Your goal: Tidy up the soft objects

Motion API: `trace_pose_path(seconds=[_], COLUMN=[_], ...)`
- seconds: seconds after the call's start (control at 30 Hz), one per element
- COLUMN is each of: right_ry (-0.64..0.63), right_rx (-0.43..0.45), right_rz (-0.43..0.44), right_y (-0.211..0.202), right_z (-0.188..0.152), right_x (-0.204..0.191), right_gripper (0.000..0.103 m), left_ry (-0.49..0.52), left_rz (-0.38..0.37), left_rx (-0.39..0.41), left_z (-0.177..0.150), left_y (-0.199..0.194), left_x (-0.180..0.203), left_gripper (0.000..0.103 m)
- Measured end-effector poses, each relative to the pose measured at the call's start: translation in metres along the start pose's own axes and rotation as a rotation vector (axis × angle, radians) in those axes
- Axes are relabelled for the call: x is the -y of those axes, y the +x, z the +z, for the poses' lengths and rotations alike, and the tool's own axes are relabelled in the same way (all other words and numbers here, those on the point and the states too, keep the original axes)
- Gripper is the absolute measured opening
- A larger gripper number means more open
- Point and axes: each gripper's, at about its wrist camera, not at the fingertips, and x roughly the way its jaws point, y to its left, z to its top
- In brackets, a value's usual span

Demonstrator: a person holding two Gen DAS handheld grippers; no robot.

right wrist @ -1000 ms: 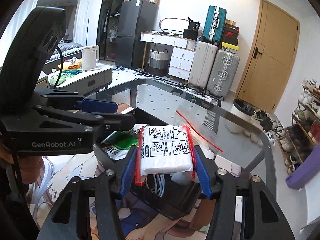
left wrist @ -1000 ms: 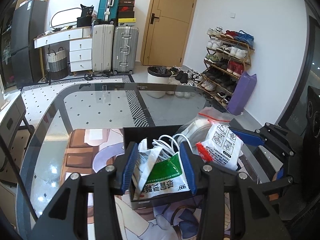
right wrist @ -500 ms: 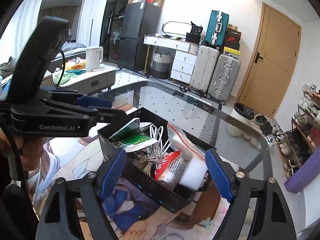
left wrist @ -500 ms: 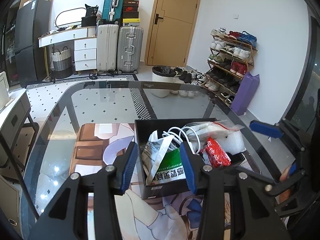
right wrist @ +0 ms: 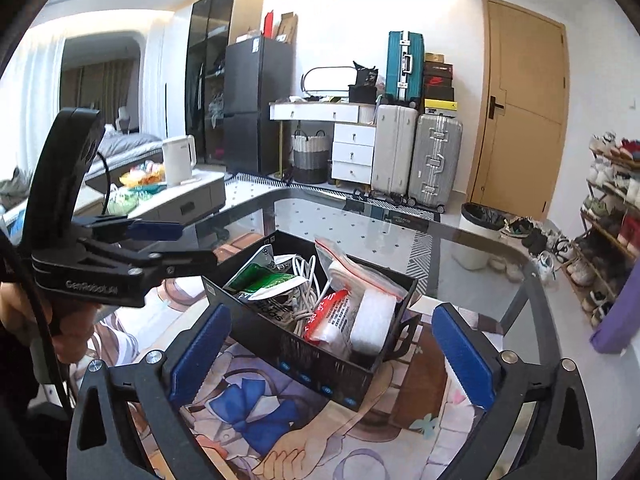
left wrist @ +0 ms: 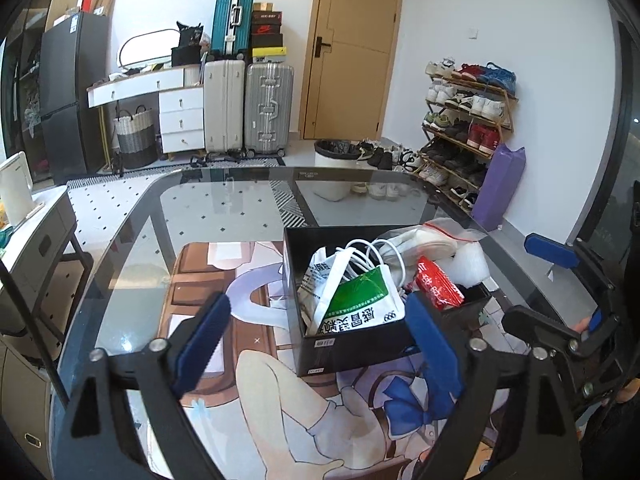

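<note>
A black box (left wrist: 352,346) (right wrist: 320,376) stands on a printed mat on the glass table. In it lie a green-and-white packet (left wrist: 360,304) (right wrist: 264,282), a white cable (left wrist: 372,252) (right wrist: 306,276), a red-and-white packet (left wrist: 438,288) (right wrist: 334,318) and a zip bag with white padding (left wrist: 432,240) (right wrist: 374,320). My left gripper (left wrist: 316,344) is open and empty, just in front of the box; it also shows in the right wrist view (right wrist: 160,240). My right gripper (right wrist: 330,352) is open and empty before the box, and shows in the left wrist view (left wrist: 560,280).
The printed mat (left wrist: 280,400) (right wrist: 400,432) covers the near part of the glass table (left wrist: 224,216). Beyond the table edge are suitcases (left wrist: 248,108), a white bin (left wrist: 336,168), a shoe rack (left wrist: 464,120) and a low side table with a kettle (right wrist: 180,160).
Both grippers let go of their packets into the box, opened wide and drew back from it. The red-and-white packet now lies inside the box.
</note>
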Motion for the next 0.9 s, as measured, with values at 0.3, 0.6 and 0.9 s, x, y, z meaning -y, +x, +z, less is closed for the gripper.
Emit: trace_pose_path(seconds=[0.3,0.6,0.9], right_ry=[0.049,0.061,0.087], right_rx=[0.031,0.057,0.076], right_rz=[-0.013,0.015,0.024], right_y=[-0.004,-0.008,-0.008], right_z=[-0.016,-0.021,-0.026], right_x=[0.007,0.009,0.012], right_gripper=[0.102,0.102,0.102], left_ry=[0.043,0.045,0.049], left_rz=[0.014,0.018,0.025], left_rx=[0.078,0.117,0.110], left_z=[-0.013,-0.027,-0.038], left_y=[-0.011,-0.006,0.000], left_x=[0.008,0.009,0.010], left_gripper=[0.103,0.103,0.103])
